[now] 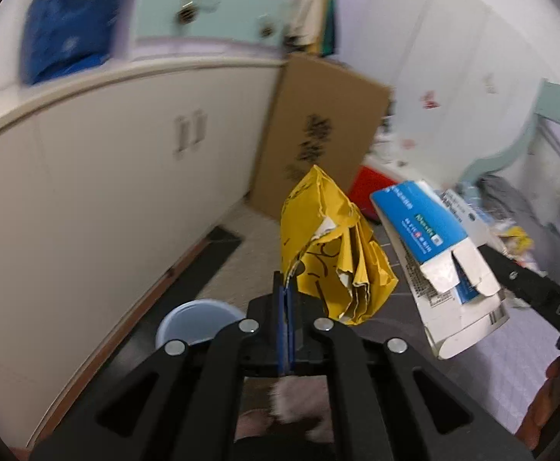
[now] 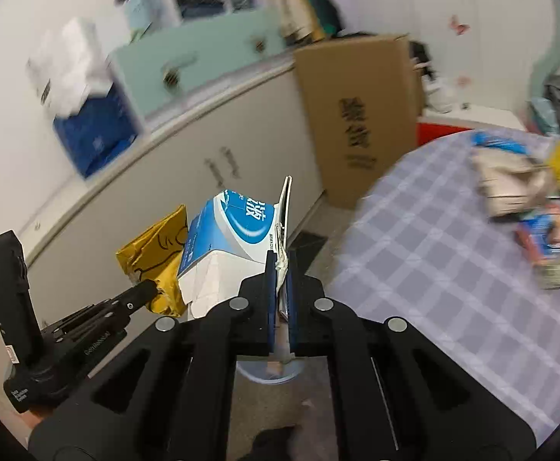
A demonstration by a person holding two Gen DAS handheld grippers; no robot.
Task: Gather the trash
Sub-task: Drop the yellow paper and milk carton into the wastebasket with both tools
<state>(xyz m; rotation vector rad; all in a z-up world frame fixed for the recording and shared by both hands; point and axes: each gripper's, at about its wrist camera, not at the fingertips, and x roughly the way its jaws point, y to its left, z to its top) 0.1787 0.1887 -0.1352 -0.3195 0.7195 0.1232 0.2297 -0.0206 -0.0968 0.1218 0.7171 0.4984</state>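
My left gripper (image 1: 286,296) is shut on a crumpled yellow paper bag (image 1: 333,253) and holds it in the air. My right gripper (image 2: 281,269) is shut on a flap of a blue and white carton box (image 2: 233,238), also held in the air. In the left wrist view the box (image 1: 433,253) hangs to the right of the yellow bag, with the right gripper's arm (image 1: 541,292) behind it. In the right wrist view the yellow bag (image 2: 157,257) sits left of the box, held by the left gripper (image 2: 141,292). A light blue bin (image 1: 195,322) stands on the floor below.
A cream cabinet (image 1: 126,176) runs along the left. A tall cardboard box (image 1: 318,134) leans at its end. A table with a checked cloth (image 2: 452,269) is at the right, with several pieces of trash (image 2: 541,207) on its far side. A red box (image 1: 368,188) stands behind.
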